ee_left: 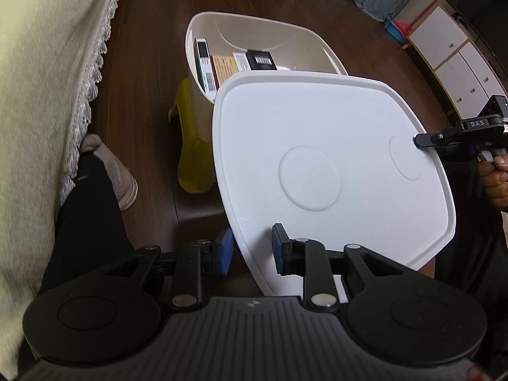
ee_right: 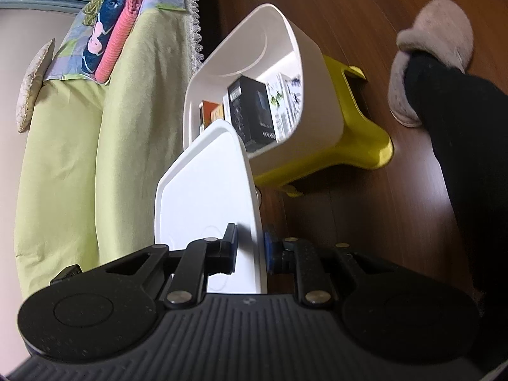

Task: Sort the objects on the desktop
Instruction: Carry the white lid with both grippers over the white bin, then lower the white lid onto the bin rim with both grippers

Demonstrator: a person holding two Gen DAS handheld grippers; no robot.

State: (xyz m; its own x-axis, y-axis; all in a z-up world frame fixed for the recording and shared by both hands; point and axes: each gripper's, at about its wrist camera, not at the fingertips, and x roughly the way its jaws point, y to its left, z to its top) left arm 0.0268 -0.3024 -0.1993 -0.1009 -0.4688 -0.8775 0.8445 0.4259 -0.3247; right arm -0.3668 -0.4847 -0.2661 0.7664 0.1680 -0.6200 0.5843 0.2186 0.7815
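Lid (ee_left: 317,146), white and flat with round embossed marks, hangs in the air just in front of the white storage bin (ee_left: 203,31), tilted and partly overlapping its near rim. The bin stands on a yellow stool (ee_left: 193,158) on the wooden floor and already holds several boxes (ee_left: 258,60) standing upright. The left tool (ee_left: 252,247) straddles the lid's near edge, its blue pads narrowed around it, though actual contact is hard to confirm. The right tool (ee_right: 250,250) grips the opposite edge, jaws nearly closed on it. Likely risks: uneven lowering could catch the lid on the rim or boxes, or nudge the bin off the small stool.
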